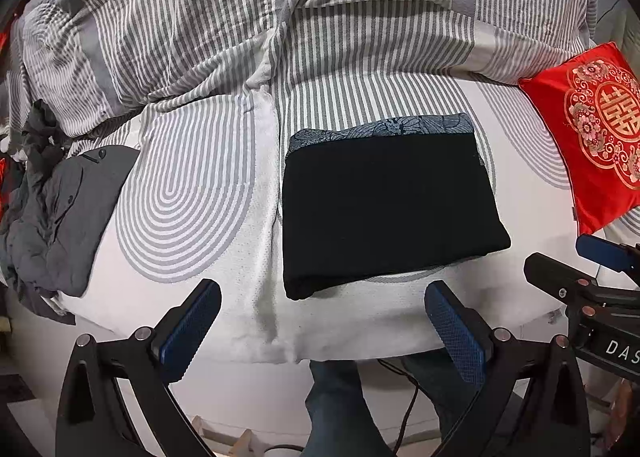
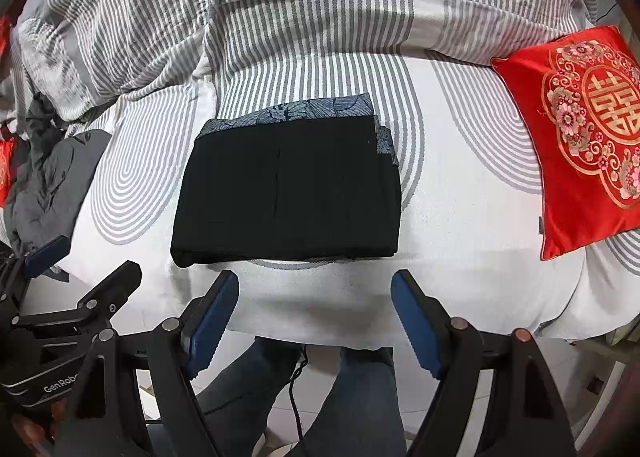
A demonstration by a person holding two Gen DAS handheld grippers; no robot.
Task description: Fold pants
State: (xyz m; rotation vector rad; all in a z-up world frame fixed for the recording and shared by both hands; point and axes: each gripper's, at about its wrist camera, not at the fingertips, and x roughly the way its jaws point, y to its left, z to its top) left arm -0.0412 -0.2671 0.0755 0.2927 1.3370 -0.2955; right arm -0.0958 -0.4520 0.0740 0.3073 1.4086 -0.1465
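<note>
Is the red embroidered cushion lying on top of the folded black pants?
No, the red embroidered cushion lies apart on the bed, to the right of the folded black pants.

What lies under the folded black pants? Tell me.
A blue patterned cloth shows along the far edge and right side of the folded black pants, all resting on the striped bedsheet. How far the cloth extends underneath is hidden.

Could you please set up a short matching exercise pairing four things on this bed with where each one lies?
Things:
1. black pants
2. red cushion
3. grey garment
4. striped quilt

Places:
A. far side of the bed, bunched up
B. right edge
C. middle, folded flat
D. left edge, crumpled

Pairs: 1-C, 2-B, 3-D, 4-A
</note>
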